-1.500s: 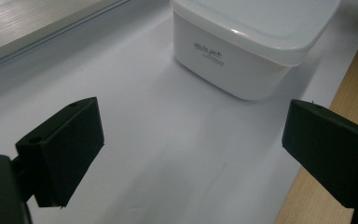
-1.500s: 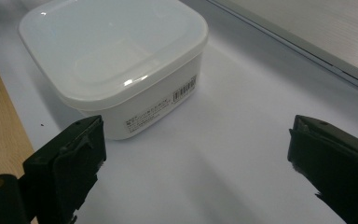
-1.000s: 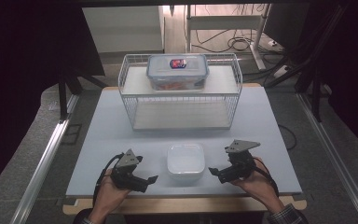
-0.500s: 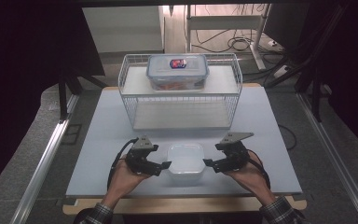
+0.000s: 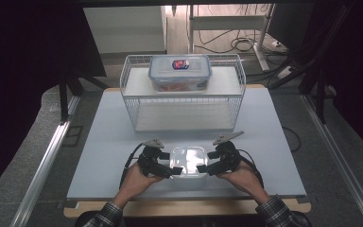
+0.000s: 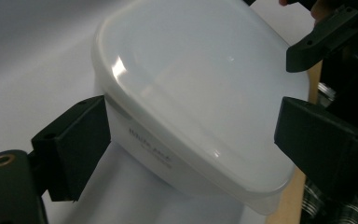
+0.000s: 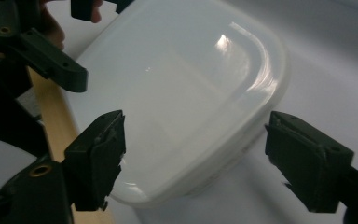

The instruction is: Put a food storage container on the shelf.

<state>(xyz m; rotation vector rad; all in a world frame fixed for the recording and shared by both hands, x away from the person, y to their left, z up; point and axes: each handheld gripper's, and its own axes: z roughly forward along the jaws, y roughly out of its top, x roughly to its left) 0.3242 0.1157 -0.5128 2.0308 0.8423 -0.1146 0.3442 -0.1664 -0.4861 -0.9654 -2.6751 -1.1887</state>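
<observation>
**Both grippers at the white container, near table edge**

White lidded container [image 5: 188, 161] sits on the pale table [image 5: 113, 142], close to the person's edge, well in front of the wire rack [image 5: 184, 94]. A clear lidded box [image 5: 179, 72] rests on the rack's top shelf.

Left gripper [image 5: 166, 170] — at the container's left side. Left gripper view: jaws spread wide about one corner, one jaw against the side wall, the other just off the rim; no firm clamp visible. Jaws have just been opening a little.

Right gripper [image 5: 207, 163] — at the container's right side. Right gripper view: jaws wide, straddling the near end, a gap at the far jaw; jaws have just been opening slightly.
</observation>
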